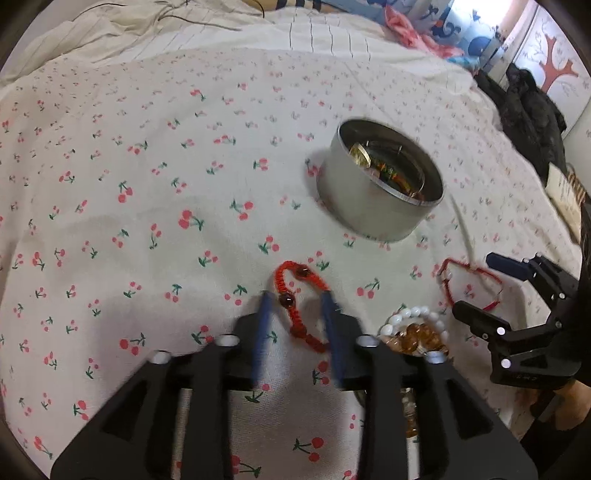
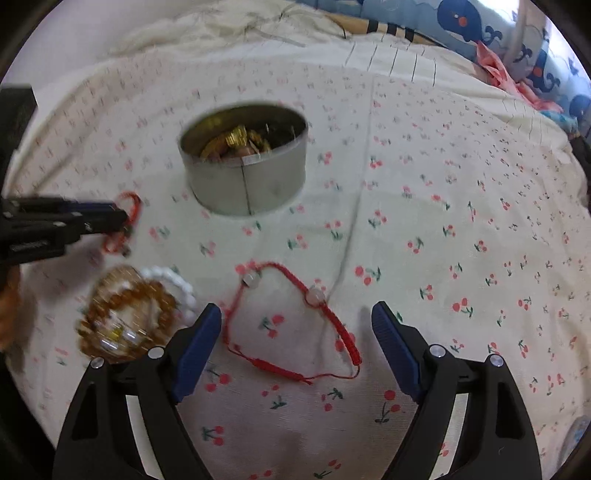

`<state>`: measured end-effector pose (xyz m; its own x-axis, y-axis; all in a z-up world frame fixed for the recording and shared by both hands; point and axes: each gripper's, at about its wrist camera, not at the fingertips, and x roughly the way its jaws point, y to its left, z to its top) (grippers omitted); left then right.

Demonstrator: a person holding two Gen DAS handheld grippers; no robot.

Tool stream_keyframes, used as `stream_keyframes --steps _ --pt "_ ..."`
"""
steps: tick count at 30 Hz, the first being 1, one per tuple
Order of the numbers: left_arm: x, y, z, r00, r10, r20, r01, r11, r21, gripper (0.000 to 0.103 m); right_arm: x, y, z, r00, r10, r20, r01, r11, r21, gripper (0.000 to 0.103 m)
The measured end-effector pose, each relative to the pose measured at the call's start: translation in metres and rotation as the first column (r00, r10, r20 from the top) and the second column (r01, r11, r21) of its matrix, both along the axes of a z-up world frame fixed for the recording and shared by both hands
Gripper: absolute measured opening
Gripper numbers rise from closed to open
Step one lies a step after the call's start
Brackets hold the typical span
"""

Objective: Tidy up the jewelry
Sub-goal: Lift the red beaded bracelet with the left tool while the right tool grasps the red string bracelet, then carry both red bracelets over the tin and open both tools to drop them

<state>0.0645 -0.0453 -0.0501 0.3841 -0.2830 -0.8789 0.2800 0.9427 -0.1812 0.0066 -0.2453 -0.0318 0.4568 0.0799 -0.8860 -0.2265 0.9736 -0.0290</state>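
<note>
A round metal tin holding gold and coloured jewelry stands on the cherry-print sheet. My left gripper is open, its blue fingers either side of a red braided bracelet with dark beads, also seen in the right wrist view. My right gripper is open wide around a thin red cord bracelet with pale beads. A white bead bracelet and an amber bead bracelet lie in a pile between the grippers.
The bed sheet spreads to all sides. A crumpled cream blanket lies behind. Whale-print bedding and pink cloth lie at the back right. Dark clothing sits at the bed's right edge.
</note>
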Motion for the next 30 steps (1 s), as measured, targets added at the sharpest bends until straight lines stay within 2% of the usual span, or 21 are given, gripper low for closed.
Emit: stream_keyframes --steps 1,3,5,6,7,8,9,12,16,21,30 --pt "0.0 -0.001 -0.002 1.0 0.002 -0.003 -0.002 1.0 0.006 0.044 0.001 0.0 -0.003 1.0 0.002 -0.011 -0.003 1.0 -0.003 0.08" --pt "0.0 -0.007 -0.005 1.0 -0.013 -0.003 0.013 0.999 0.033 0.047 0.0 -0.001 -0.004 1.0 0.01 -0.014 -0.01 1.0 0.002 0.076" --pt "-0.002 -0.013 -0.006 1.0 -0.025 0.013 0.024 0.997 0.067 0.047 0.0 -0.003 -0.002 1.0 0.005 -0.017 -0.005 1.0 0.024 0.041" --pt "-0.004 -0.016 -0.006 0.999 -0.038 0.024 0.036 0.996 0.079 0.044 0.0 -0.005 -0.001 1.0 0.001 -0.015 -0.001 1.0 0.025 0.034" --pt "-0.007 -0.018 -0.005 0.998 -0.056 0.032 0.053 0.995 0.085 0.022 0.0 -0.006 0.001 1.0 -0.004 -0.011 0.005 1.0 0.026 0.021" --pt "-0.009 -0.021 -0.003 0.996 -0.075 0.04 0.071 0.993 0.091 0.011 0.001 -0.011 0.003 1.0 -0.018 -0.005 0.018 0.999 0.045 0.007" --pt "-0.012 -0.024 -0.001 0.994 -0.099 0.05 0.095 0.992 0.088 0.007 0.001 -0.015 0.006 1.0 -0.028 -0.005 0.029 0.996 0.079 0.004" --pt "-0.018 -0.027 0.011 0.987 -0.127 0.099 0.119 0.99 0.078 0.007 0.0 -0.022 0.014 0.999 -0.046 0.007 0.044 0.986 0.16 0.004" --pt "-0.021 -0.024 0.031 0.982 -0.117 0.151 0.114 0.993 0.031 0.007 -0.001 -0.029 0.029 0.997 -0.066 0.044 0.052 0.964 0.259 0.004" --pt "-0.022 -0.018 0.056 0.974 -0.103 0.201 0.111 0.994 -0.025 0.007 -0.001 -0.035 0.054 0.99 -0.105 0.091 0.062 0.919 0.389 0.004" --pt "-0.008 -0.037 0.093 0.961 -0.113 0.252 0.149 0.981 -0.126 0.007 0.008 -0.032 0.099 0.975 -0.127 0.182 0.017 0.861 0.508 0.004"
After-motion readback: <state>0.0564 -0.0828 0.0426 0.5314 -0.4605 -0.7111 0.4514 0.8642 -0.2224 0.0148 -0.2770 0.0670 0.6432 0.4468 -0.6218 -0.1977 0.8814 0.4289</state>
